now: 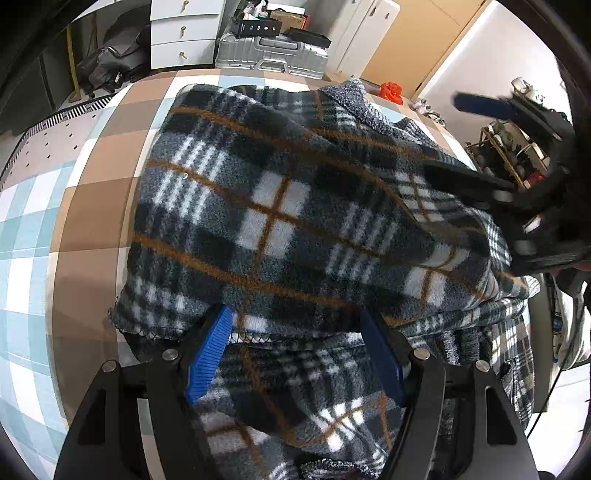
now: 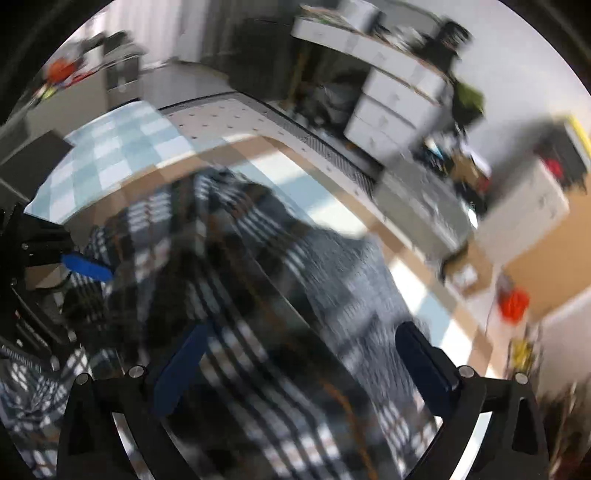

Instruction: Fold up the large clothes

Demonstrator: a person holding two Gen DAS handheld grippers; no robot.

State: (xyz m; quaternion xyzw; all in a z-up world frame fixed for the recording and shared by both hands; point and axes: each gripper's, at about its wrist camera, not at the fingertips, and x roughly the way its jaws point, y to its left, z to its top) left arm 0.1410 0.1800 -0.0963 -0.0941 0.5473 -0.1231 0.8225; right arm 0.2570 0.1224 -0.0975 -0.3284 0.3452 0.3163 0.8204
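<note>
A large plaid fleece garment (image 1: 280, 206) in grey, white, black and orange lies folded over on the bed. My left gripper (image 1: 295, 314) points down at its near edge. The jaws stand well apart, cloth lies between the blue pads (image 1: 208, 354), and a stitched hem drapes over the fingertips; no pad visibly presses. My right gripper (image 2: 306, 328) hovers above the garment (image 2: 258, 258) with its jaws wide open and nothing between them; that view is motion-blurred. The right gripper (image 1: 443, 134) also shows in the left wrist view, at the garment's right side. The left gripper's pad (image 2: 86, 267) is at the right view's left edge.
The bed has a tan, white and light-blue checked sheet (image 1: 92, 206). Behind it stand a silver suitcase (image 1: 271, 55), white drawers (image 1: 183, 33) and a dark bag (image 1: 110, 62). A red bag (image 1: 391, 92) and a shoe rack (image 1: 509, 155) are on the right.
</note>
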